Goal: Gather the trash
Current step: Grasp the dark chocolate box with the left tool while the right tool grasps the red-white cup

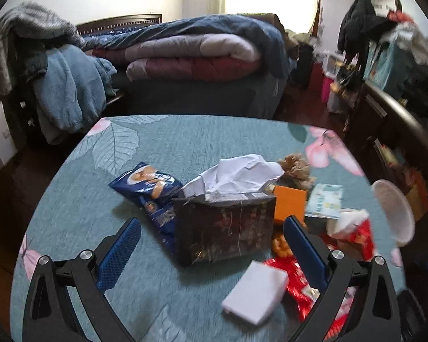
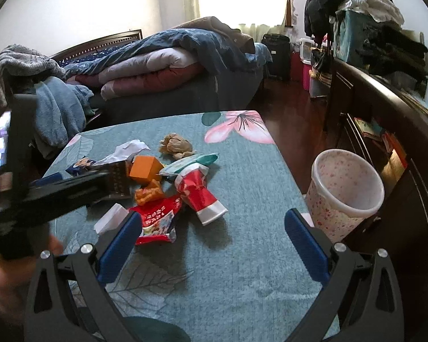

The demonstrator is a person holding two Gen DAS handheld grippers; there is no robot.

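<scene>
Trash lies on the teal floral tablecloth (image 2: 242,188): a blue chip bag (image 1: 148,191), a crushed red paper cup (image 2: 199,193), a red snack wrapper (image 2: 157,219), a brown crumpled paper (image 2: 176,145), orange snack pieces (image 2: 148,193) and a teal wet-wipe pack (image 2: 188,164). A dark tissue box (image 1: 225,225) with white tissue stands mid-table. My left gripper (image 1: 211,242) is open, with the tissue box between its fingers. My right gripper (image 2: 214,236) is open and empty above the cloth, near the red wrapper. A white speckled bin (image 2: 345,193) stands off the table's right edge.
An orange block (image 1: 289,205) and a white flat box (image 1: 255,290) also lie on the table. A bed with folded quilts (image 1: 191,57) stands behind. A dark dresser (image 2: 385,108) piled with clothes runs along the right. The left tool body (image 2: 42,193) crosses the right wrist view.
</scene>
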